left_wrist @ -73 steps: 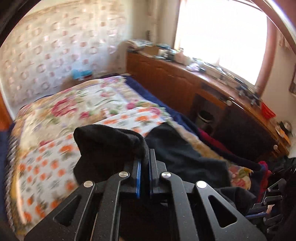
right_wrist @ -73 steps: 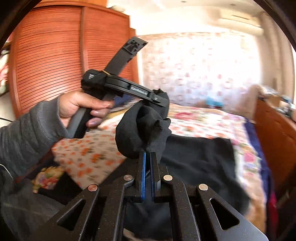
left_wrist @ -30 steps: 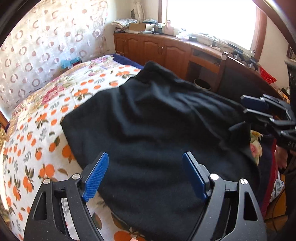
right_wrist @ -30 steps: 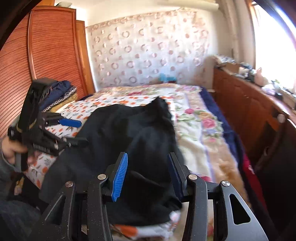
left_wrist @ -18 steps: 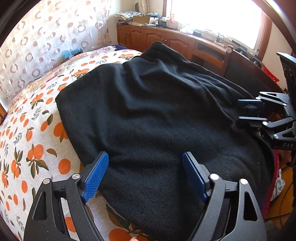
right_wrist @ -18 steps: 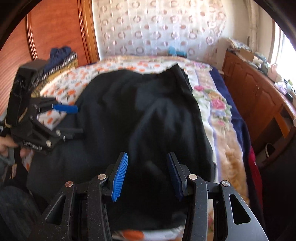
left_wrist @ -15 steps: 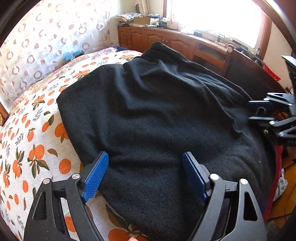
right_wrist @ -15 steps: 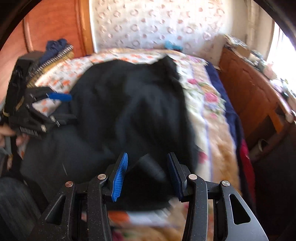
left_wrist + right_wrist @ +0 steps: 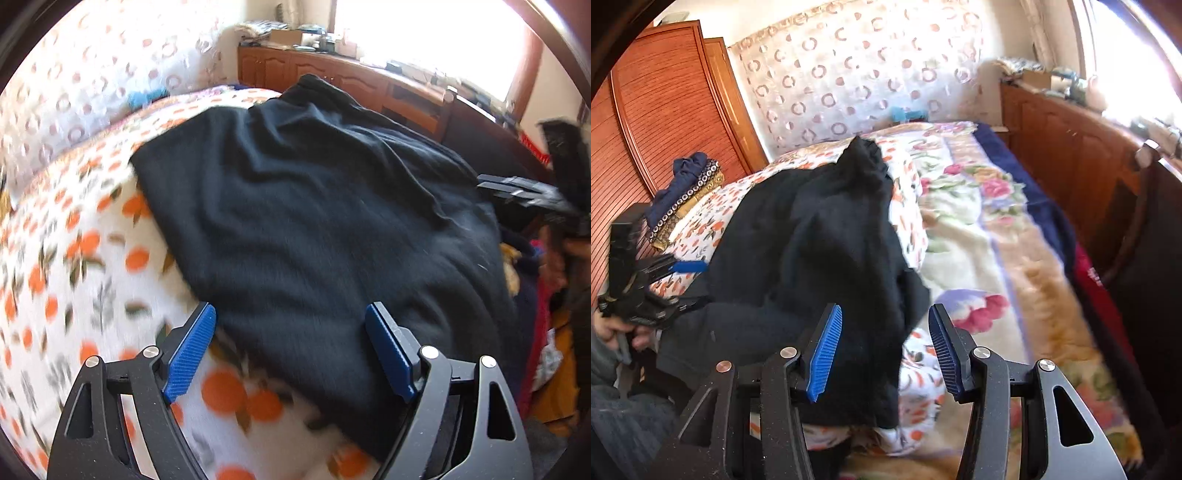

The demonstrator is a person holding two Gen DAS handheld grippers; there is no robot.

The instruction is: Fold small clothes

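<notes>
A black fleece garment (image 9: pixel 314 221) lies spread over the orange-print sheet (image 9: pixel 74 266) on the bed. It also shows in the right wrist view (image 9: pixel 827 251), bunched, with one edge hanging over the sheet's near side. My left gripper (image 9: pixel 290 347) is open and empty, its blue pads over the garment's near edge. My right gripper (image 9: pixel 884 350) is open and empty, just above the garment's near right corner. The left gripper shows at the left of the right wrist view (image 9: pixel 676 273), open.
A floral blanket (image 9: pixel 990 236) covers the bed's right side. Folded clothes (image 9: pixel 683 188) are stacked by the wooden wardrobe (image 9: pixel 657 122). A wooden cabinet (image 9: pixel 1082 155) with clutter runs under the window. Loose clothes (image 9: pixel 546 332) lie at the bed's near right.
Both grippers let go of the black garment, which now lies spread on the bed. Both stay open; the left has drifted left along the near edge and the right has shifted right.
</notes>
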